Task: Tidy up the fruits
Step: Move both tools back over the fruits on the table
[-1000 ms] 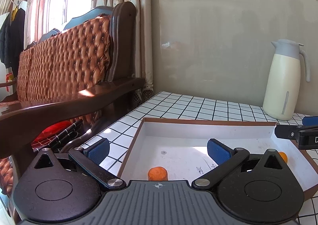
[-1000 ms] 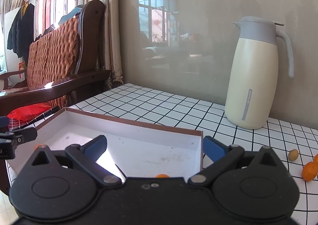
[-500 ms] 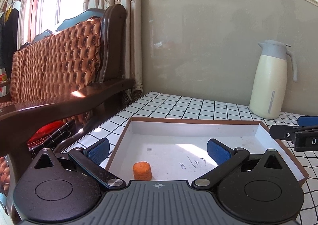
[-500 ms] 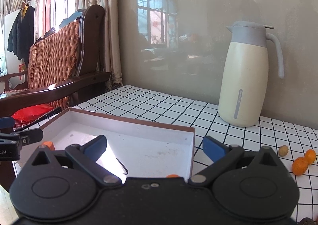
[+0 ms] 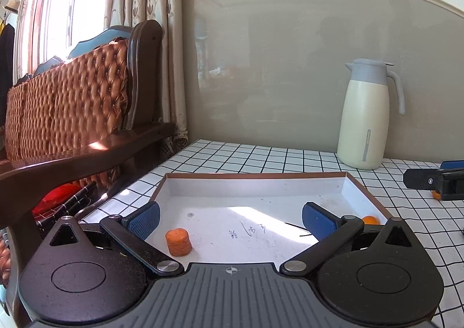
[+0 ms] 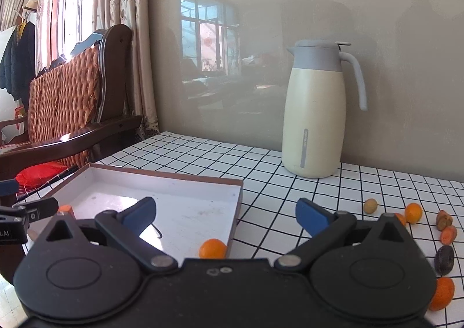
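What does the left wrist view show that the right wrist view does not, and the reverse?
Only the left wrist view shows the handwriting on the tray floor and the open left tongs up close.

Only the right wrist view shows the loose pieces on the tablecloth at the right: a kumquat, a small tan fruit, carrot slices and a dark ring. It also shows the open right tongs up close.

Both show the tray, the carrot chunk and orange fruit in it, the jug and the sofa.

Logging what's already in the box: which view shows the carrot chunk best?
The left wrist view: the carrot chunk stands whole and unobstructed on the box floor, near the left gripper. The right wrist view shows only an orange sliver of it, partly hidden behind gripper parts.
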A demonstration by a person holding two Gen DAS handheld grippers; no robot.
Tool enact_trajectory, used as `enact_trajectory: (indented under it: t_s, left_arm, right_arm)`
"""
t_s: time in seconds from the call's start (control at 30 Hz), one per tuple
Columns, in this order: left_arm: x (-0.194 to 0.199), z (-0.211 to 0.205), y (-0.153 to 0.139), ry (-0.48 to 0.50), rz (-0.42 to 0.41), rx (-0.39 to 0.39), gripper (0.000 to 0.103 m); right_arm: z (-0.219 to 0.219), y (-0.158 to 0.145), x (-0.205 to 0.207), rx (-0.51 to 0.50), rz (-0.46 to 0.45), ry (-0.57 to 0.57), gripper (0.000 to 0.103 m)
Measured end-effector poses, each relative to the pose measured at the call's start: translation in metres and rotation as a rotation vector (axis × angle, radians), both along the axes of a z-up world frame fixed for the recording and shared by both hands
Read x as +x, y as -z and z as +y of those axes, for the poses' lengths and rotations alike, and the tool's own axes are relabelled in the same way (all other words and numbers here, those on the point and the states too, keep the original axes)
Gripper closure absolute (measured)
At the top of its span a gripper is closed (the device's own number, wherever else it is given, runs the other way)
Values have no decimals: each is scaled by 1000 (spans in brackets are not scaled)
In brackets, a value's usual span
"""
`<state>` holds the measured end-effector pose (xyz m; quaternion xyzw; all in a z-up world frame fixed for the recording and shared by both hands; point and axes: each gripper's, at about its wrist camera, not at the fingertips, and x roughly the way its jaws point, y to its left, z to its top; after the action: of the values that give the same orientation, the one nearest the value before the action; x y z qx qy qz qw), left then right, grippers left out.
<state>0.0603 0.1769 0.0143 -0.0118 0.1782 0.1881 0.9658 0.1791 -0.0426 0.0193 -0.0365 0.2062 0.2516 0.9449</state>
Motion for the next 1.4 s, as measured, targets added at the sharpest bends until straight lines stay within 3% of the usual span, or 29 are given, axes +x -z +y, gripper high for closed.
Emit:
enact_trajectory:
  t_s: [0.27,0.53,0.9,1.03,1.4]
  left_arm:
    - [-18,-26,-4,64,-36,-10,0]
    - [-18,-50,-4,67,-15,83,0]
    - [-4,-75,-9,103,-90,-29,0]
    - [1,-89,-7,150,-87,-41,0]
    - [17,-145,2,266,-33,21,0]
  right_arm:
    - [-25,-1,-20,-21,-13,83,6]
    - [-56,-3,-38,-31,-10,157,6]
    - [-111,-2,-40,-4,-49,274,6]
    - [-129,1,-35,-27,28,291,6]
    - [-172,6,-45,-49,-3,359,7]
